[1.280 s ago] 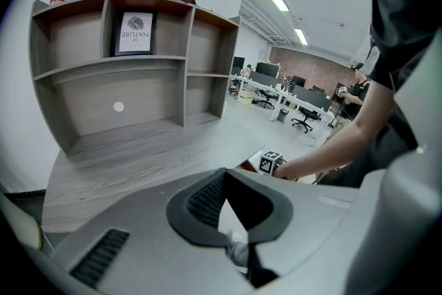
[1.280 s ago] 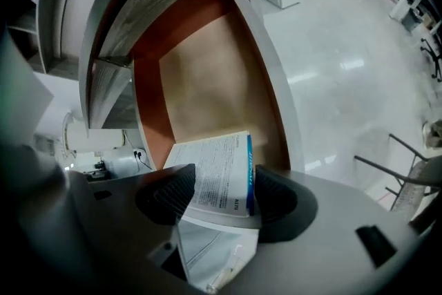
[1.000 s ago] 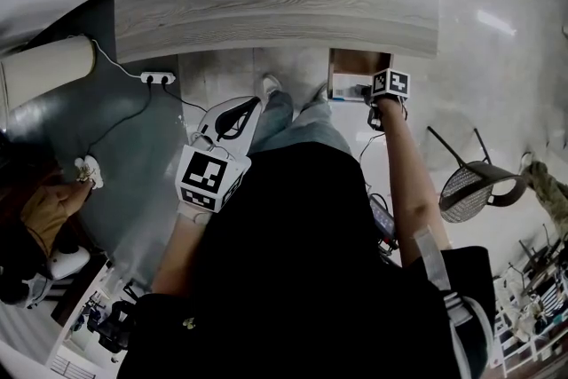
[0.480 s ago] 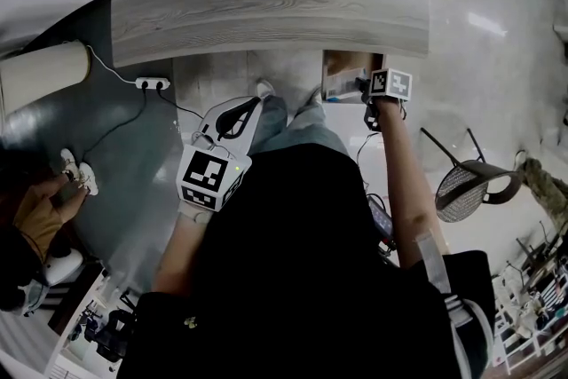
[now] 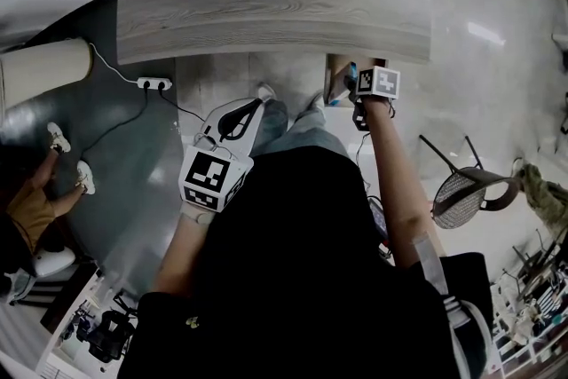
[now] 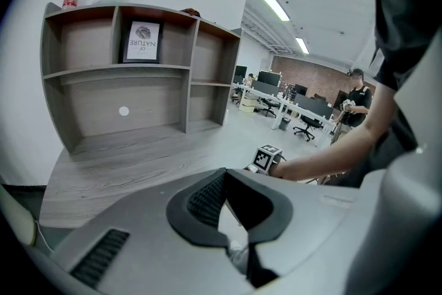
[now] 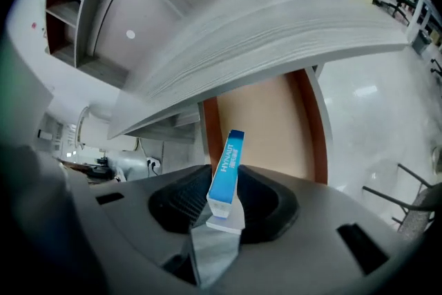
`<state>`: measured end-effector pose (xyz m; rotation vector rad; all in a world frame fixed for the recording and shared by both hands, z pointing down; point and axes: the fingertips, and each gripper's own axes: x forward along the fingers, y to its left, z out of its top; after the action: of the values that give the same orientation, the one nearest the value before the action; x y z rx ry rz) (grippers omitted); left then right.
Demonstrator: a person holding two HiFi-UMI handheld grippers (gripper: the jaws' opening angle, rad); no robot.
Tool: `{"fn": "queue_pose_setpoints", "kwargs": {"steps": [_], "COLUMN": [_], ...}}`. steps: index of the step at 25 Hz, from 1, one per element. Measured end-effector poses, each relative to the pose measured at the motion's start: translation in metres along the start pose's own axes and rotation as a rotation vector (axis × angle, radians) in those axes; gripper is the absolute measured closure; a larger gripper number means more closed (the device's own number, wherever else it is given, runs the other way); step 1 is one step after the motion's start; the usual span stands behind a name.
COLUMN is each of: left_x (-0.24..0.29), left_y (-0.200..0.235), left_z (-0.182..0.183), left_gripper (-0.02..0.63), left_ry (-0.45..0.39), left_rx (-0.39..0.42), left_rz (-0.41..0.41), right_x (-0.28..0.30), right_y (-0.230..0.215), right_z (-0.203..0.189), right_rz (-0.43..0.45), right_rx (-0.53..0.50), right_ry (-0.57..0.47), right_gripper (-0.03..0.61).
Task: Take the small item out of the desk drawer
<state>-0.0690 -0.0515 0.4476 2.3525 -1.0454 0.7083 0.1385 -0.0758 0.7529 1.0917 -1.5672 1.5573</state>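
A small blue and white box [image 7: 228, 164] printed HYNAUT stands upright between the pads of my right gripper [image 7: 224, 182], which is shut on it; the jaws have just been closing around it. Below and behind it lies the open desk drawer [image 7: 269, 122] with its bare tan bottom, under the grey wooden desk top [image 7: 276, 17]. In the head view the right gripper [image 5: 354, 86] holds the blue box [image 5: 351, 72] over the drawer [image 5: 337, 68] at the desk's right end. My left gripper [image 5: 256, 105] hangs by the person's knee, tips together, holding nothing; its own view shows the left gripper [image 6: 225, 175] pointing over the desk.
A shelf unit [image 6: 138, 72] stands at the back of the desk. On the floor lie a white power strip [image 5: 154, 83] with its cable and, to the right, a mesh chair [image 5: 466, 191]. Another person [image 5: 35, 200] crouches at the left edge.
The right gripper has lifted up and back out of the drawer with the blue box between its jaws. The left gripper has stayed put. The person at the left has shifted.
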Motion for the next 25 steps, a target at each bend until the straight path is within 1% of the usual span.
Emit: {"fn": "queue_pose_setpoints", "kwargs": {"steps": [3,5,8,11,14,19,25], "left_x": [-0.004,-0.006,-0.01,-0.013,-0.018,-0.025,-0.041], "left_y": [0.002,0.004,0.01,0.017,0.024,0.036,0.055], "left_z": [-0.001,-0.001,0.001,0.006,0.011,0.022,0.039], "left_gripper": [0.604,0.604,0.604,0.604,0.604,0.604,0.604], "left_ry": [-0.008,-0.016,-0.035,-0.062,-0.089,-0.139,-0.198], "left_rx": [-0.006,-0.009,-0.017,-0.027,-0.032,-0.052,-0.069], "left_rz": [0.008,0.013,0.021,0.033,0.042,0.061,0.089], "right_x": [0.0,-0.002,-0.012,-0.027,-0.043,-0.079,-0.124], "right_y": [0.011,0.022,0.041,0.063,0.086,0.119,0.182], "right_z": [0.002,0.002,0.003,0.006,0.011,0.016,0.031], "right_rz": [-0.045,-0.079,-0.142,-0.171,-0.155,-0.134,-0.074], "right_rx": [-0.063,-0.153,-0.315,-0.435,-0.505,-0.57,-0.678], "right_ry": [-0.008,0.0,0.009,-0.001,-0.028,-0.043,-0.108], "right_gripper": [0.487,0.495,0.497,0.497,0.497,0.497,0.497]}}
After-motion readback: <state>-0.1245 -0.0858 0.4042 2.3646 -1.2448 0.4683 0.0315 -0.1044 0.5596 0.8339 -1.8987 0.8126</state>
